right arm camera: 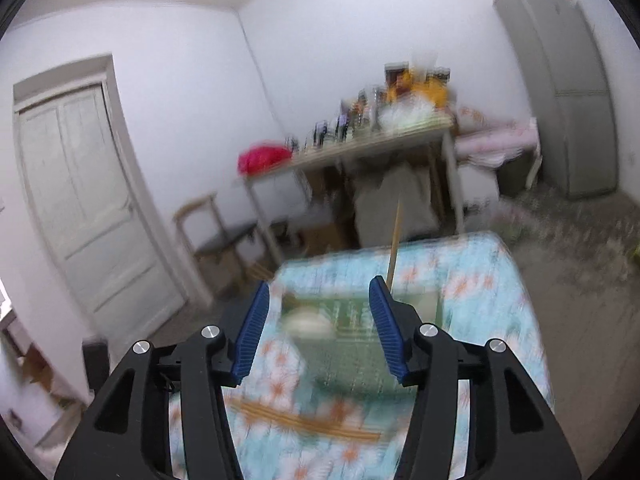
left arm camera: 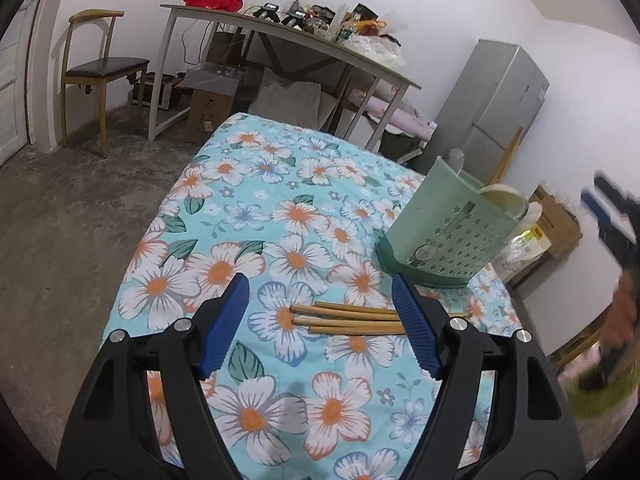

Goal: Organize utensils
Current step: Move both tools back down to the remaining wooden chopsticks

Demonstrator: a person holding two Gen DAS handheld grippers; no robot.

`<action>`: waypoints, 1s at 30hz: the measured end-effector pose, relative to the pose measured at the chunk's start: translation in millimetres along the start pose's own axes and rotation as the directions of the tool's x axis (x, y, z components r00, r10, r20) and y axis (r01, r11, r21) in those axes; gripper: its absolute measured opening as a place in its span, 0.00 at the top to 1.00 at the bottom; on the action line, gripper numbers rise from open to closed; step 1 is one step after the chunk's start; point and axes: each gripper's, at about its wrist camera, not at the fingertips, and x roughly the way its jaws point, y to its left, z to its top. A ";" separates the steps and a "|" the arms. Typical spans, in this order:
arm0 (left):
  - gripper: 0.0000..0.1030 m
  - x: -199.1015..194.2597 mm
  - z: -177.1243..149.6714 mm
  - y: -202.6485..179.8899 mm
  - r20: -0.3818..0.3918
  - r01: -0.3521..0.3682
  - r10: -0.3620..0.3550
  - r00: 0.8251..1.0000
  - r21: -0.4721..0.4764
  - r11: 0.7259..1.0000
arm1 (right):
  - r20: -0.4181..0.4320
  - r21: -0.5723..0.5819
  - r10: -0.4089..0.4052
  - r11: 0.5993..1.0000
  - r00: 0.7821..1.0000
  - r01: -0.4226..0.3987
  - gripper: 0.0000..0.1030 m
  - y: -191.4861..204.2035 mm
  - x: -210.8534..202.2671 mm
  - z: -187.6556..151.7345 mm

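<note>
Several wooden chopsticks (left arm camera: 348, 320) lie side by side on the floral tablecloth (left arm camera: 248, 216). My left gripper (left arm camera: 320, 284) hovers just above them, open, with its right finger covering their far ends and nothing gripped. A pale green perforated utensil holder (left arm camera: 440, 232) stands at the table's right, holding a white spoon and a metal one. The right wrist view is blurred. In it my right gripper (right arm camera: 319, 284) stands open and empty over the holder (right arm camera: 352, 344), where one chopstick (right arm camera: 394, 248) stands upright. The loose chopsticks (right arm camera: 308, 420) lie nearer to it.
A cluttered desk (left arm camera: 288, 36) with a red bag stands behind the table, with boxes and cushions under it. A wooden chair (left arm camera: 100, 72) is at the left and a grey fridge (left arm camera: 496, 108) at the right. The right wrist view shows a white door (right arm camera: 80, 184).
</note>
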 end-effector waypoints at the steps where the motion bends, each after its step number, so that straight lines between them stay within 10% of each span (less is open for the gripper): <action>1: 0.32 2.5 -0.1 -0.7 -0.013 -0.005 0.005 1.000 0.011 1.000 | -0.037 0.014 0.001 1.000 0.999 0.000 0.50 -0.7 3.9 -12.8; 6: 0.50 22.5 -1.1 -4.4 -0.066 -0.037 0.041 0.997 0.064 0.997 | -0.248 0.219 0.062 0.976 0.967 -0.007 0.50 -14.2 38.5 -83.6; 13: 0.81 77.5 8.0 -17.5 -0.160 -0.080 0.118 0.980 0.227 0.971 | -0.501 0.366 0.151 0.929 0.852 0.051 0.50 -12.4 94.7 -151.9; 21: 1.00 117.6 1.5 -15.3 -0.275 -0.092 0.182 0.944 0.311 0.946 | -0.445 0.529 0.218 0.846 0.869 0.058 0.50 -27.7 109.7 -161.2; 30: 1.00 78.8 -25.6 3.8 -0.441 0.073 -0.046 0.896 0.044 0.996 | -0.419 0.573 0.199 0.814 0.886 0.088 0.63 -39.8 106.4 -164.7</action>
